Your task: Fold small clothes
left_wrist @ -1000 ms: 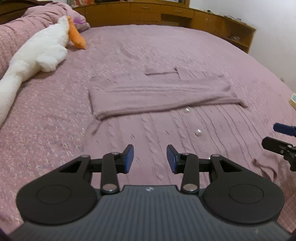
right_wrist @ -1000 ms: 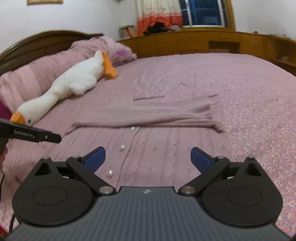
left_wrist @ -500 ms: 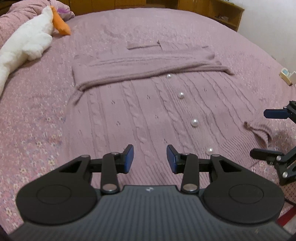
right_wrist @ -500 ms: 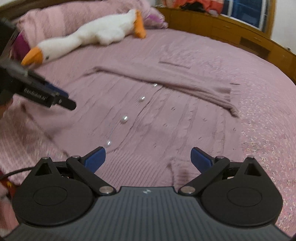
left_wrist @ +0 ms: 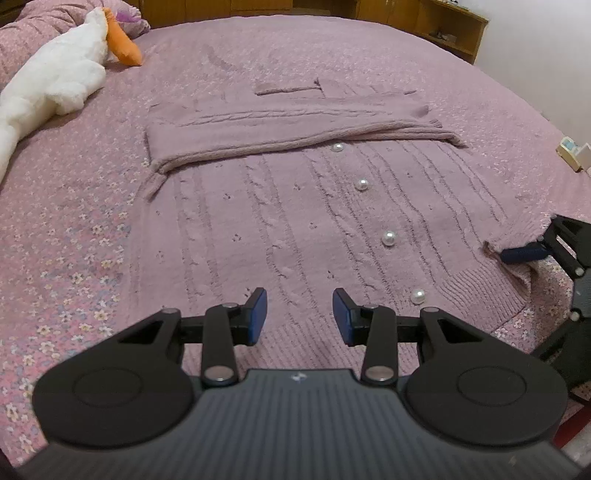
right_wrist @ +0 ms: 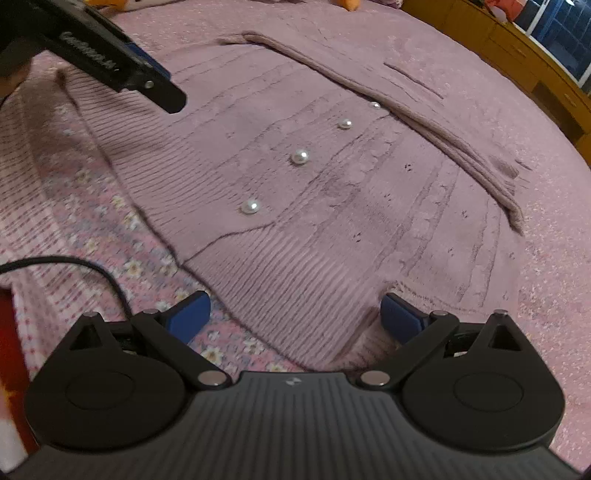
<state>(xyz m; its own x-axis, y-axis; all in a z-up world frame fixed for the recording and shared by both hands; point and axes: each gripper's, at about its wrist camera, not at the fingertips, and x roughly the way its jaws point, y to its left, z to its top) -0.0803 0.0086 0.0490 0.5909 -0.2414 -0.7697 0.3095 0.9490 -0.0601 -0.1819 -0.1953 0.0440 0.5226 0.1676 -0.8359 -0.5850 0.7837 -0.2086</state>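
A: Well, where's the cardigan (left_wrist: 295,221)?
B: Flat on the bed (left_wrist: 74,229). Left view alone shows the plush goose (left_wrist: 59,77).
A: Jaws?
B: Left gripper (left_wrist: 298,314) part-open, right gripper (right_wrist: 295,314) wide, both empty; a cable (right_wrist: 74,269) beside it

Home bedroom: bed (left_wrist: 332,48), plush goose (left_wrist: 55,81), wood cabinets (left_wrist: 443,22).
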